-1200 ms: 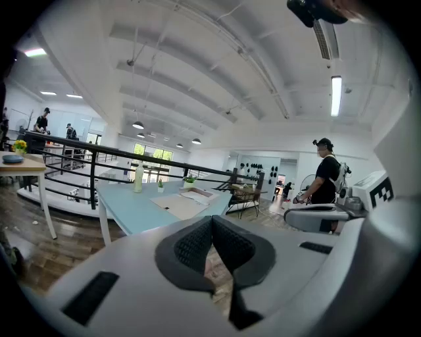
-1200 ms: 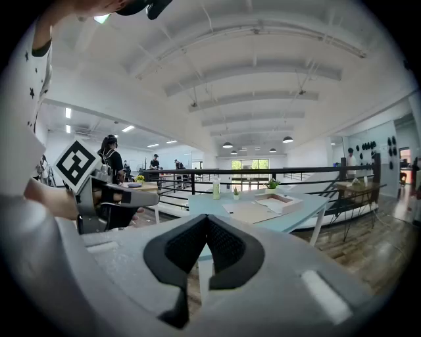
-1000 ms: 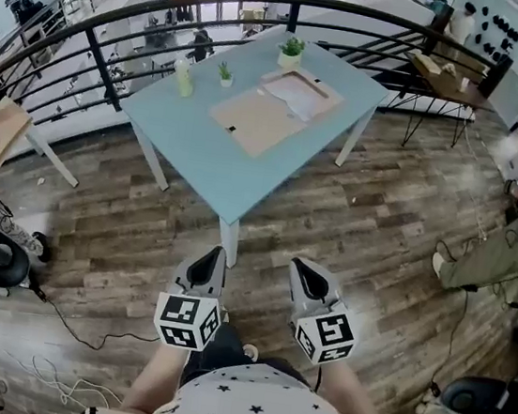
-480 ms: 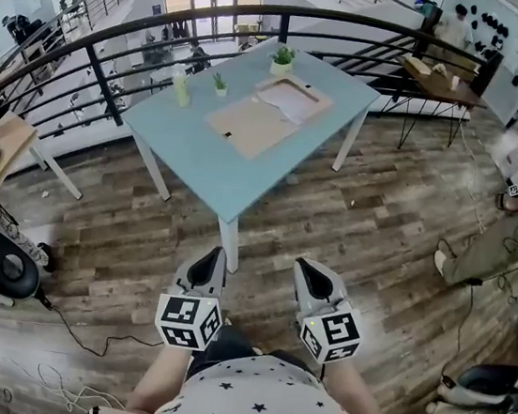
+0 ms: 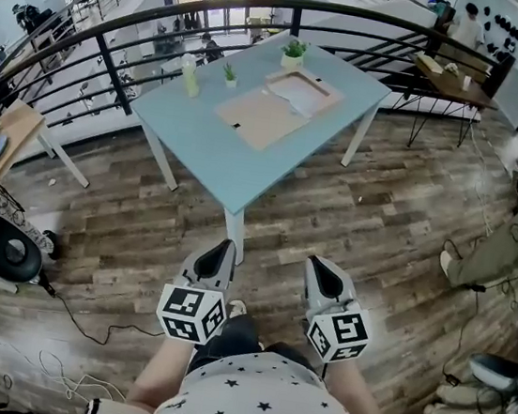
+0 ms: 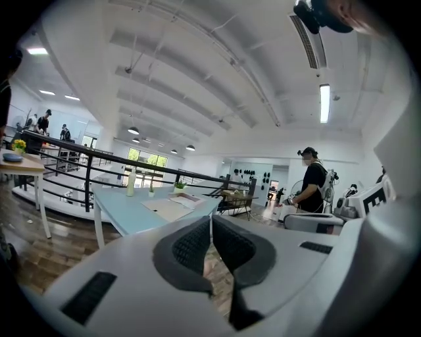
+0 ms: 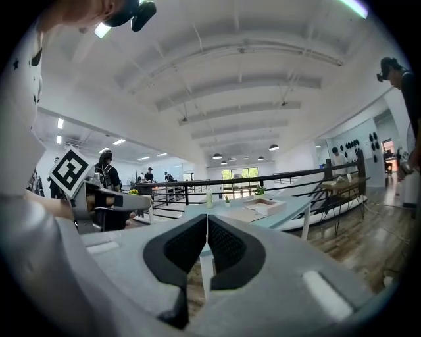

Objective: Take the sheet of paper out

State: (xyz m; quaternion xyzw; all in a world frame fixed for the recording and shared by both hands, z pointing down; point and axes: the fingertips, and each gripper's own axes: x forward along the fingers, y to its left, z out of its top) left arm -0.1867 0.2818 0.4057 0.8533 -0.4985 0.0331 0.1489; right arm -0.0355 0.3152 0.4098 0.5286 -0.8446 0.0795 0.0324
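Left hand-held gripper (image 5: 223, 249) and right hand-held gripper (image 5: 316, 266) are fully closed and empty; we hold them well apart from the worktop (image 5: 210, 148), where the sheet of paper (image 5: 299, 94) lies in a cardboard box (image 5: 326, 86).

The person wears a white shirt (image 5: 261, 408) printed with black stars. The left gripper (image 5: 224, 248) and right gripper (image 5: 317, 266) each have a grey shell, black ribbed pads (image 6: 191, 247) and a black-and-white marker cube (image 5: 191, 314).

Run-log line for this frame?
left gripper: shut, empty | right gripper: shut, empty | sheet of paper: in shallow box on table, untouched
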